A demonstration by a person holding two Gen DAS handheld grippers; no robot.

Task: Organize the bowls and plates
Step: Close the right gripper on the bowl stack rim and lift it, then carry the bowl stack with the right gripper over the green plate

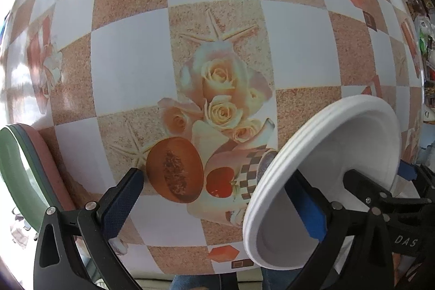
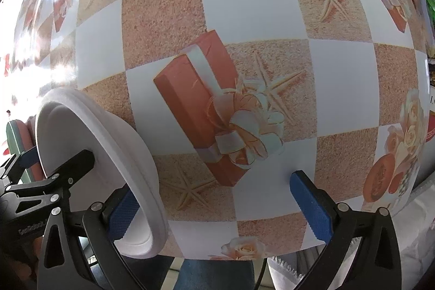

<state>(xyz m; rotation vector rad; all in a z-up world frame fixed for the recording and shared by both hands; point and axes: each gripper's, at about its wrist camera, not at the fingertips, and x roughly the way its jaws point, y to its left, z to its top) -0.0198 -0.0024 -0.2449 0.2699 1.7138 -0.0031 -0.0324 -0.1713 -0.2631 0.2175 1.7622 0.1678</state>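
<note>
A stack of white foam bowls [image 1: 339,154] stands tilted on edge between my two grippers; it also shows in the right wrist view [image 2: 108,154]. My left gripper [image 1: 220,197] is open wide, its right finger [image 1: 307,211] inside the bowl. My right gripper [image 2: 214,197] is open wide, its left finger [image 2: 122,214] inside the bowl. A stack of green and pink plates [image 1: 30,170] stands at the left edge; it also shows in the right wrist view [image 2: 19,146].
The table [image 1: 130,67] has a checkered cloth printed with roses, starfish and gift boxes. Cluttered shelves [image 1: 424,26] stand beyond its far right. White fabric [image 2: 413,235] lies at the lower right of the right wrist view.
</note>
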